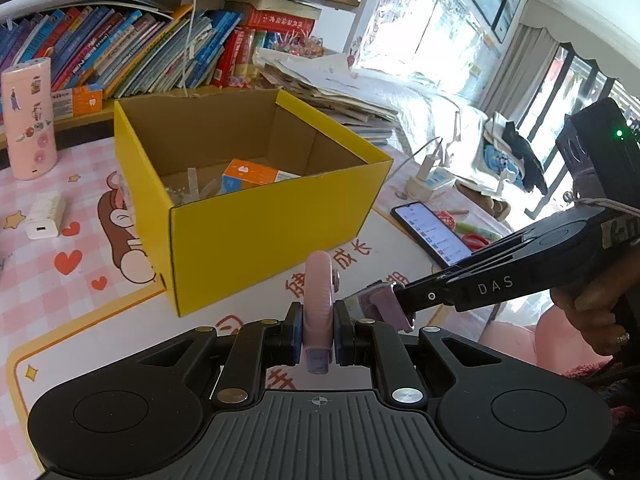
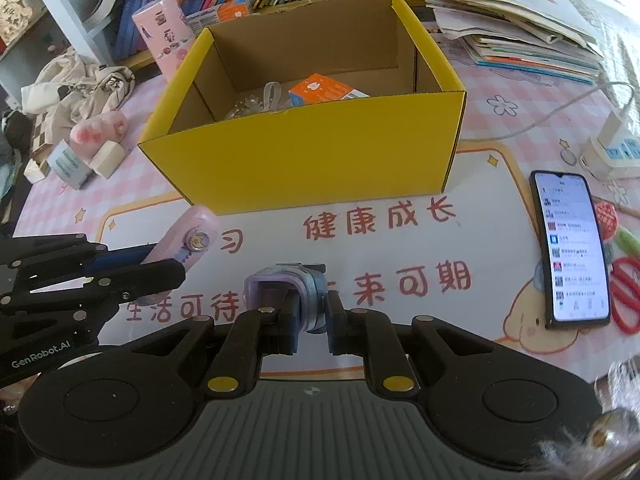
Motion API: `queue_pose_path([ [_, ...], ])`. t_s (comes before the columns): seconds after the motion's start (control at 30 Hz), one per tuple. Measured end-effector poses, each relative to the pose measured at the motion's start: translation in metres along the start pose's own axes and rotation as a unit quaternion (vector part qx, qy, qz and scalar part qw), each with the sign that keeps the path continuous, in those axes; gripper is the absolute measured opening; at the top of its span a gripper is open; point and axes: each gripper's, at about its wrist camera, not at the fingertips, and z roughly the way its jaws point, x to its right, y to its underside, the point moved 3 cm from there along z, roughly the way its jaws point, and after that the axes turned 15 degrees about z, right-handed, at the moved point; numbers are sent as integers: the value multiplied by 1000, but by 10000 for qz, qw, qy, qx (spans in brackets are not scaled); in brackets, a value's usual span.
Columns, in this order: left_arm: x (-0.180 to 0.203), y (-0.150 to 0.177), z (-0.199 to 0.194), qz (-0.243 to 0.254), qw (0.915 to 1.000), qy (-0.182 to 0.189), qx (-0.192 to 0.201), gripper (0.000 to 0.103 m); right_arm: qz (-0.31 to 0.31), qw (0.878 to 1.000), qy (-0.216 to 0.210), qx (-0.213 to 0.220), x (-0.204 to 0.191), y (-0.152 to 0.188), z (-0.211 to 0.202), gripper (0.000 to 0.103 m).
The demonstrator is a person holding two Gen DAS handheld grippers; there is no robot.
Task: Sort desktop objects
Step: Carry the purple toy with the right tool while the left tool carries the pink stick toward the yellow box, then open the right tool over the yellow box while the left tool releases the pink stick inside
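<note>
A yellow cardboard box (image 1: 260, 224) (image 2: 312, 168) stands open on the pink desk mat, with a small orange carton (image 1: 248, 174) (image 2: 324, 90) and clear bits inside. My left gripper (image 1: 319, 328) (image 2: 168, 258) is shut on a flat pink oblong case (image 1: 319, 296) (image 2: 194, 236) with a star badge, held just in front of the box's near left corner. My right gripper (image 2: 310, 312) (image 1: 382, 304) is shut on a small purple and blue gadget (image 2: 286, 284) (image 1: 372, 302), close beside the left one, over the printed mat before the box.
A lit phone (image 2: 572, 248) (image 1: 432, 232) lies right of the box, with red scissors (image 2: 626, 292) and a power strip (image 2: 612, 152) beyond it. A pink cylinder (image 1: 30, 120) (image 2: 166, 36), a white charger (image 1: 44, 216), book rows and a paper stack (image 2: 512, 28) ring the box.
</note>
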Motion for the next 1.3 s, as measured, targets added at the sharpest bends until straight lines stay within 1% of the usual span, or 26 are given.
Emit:
queue_pose_path([
  [0.1, 5, -8, 2, 4, 9999, -101, 35, 13, -132, 9998, -116, -40, 4, -7, -2, 12],
  [0.17, 10, -17, -1, 85, 9996, -224, 178, 13, -224, 9995, -207, -24, 5, -13, -7, 12],
  [0.27, 16, -35, -7, 245, 9979, -391, 446, 13, -369, 9983, -453, 85, 4, -25, -24, 12],
  [0.4, 16, -64, -14, 270, 9946, -571, 820, 13, -697, 9931, -836, 434, -1, -49, -54, 12],
  [0.5, 13, -84, -16, 330, 9914, -735, 1035, 13, -871, 9884, -991, 754, -2, -74, -67, 12],
  [0.63, 7, -105, -11, 412, 9878, -999, 1121, 13, -1077, 9805, -1158, 1166, -4, -107, -78, 12],
  [0.73, -2, -115, -2, 479, 9842, -1233, 1179, 13, -1163, 9788, -1184, 1201, -5, -129, -65, 12],
  [0.83, -15, -116, 13, 351, 9856, -1224, 1114, 13, -1275, 9785, -1212, 1078, -10, -147, -43, 12],
  [0.87, -17, -115, 17, 302, 9867, -1216, 1039, 14, -1316, 9784, -1221, 1028, -12, -153, -35, 12],
  [1.03, -28, -109, 48, 296, 9895, -1306, 547, 14, -1685, 9765, -1077, 806, -24, -175, 9, 12],
  [1.17, -39, -104, 66, 324, 9895, -1399, 184, 14, -1928, 9749, -942, 590, -35, -193, 43, 12],
  [1.27, -44, -99, 79, 386, 9890, -1421, -169, 14, -2212, 9704, -855, 447, -45, -202, 67, 12],
  [1.3, -44, -99, 82, 408, 9890, -1405, -228, 14, -2305, 9687, -836, 390, -48, -203, 73, 12],
])
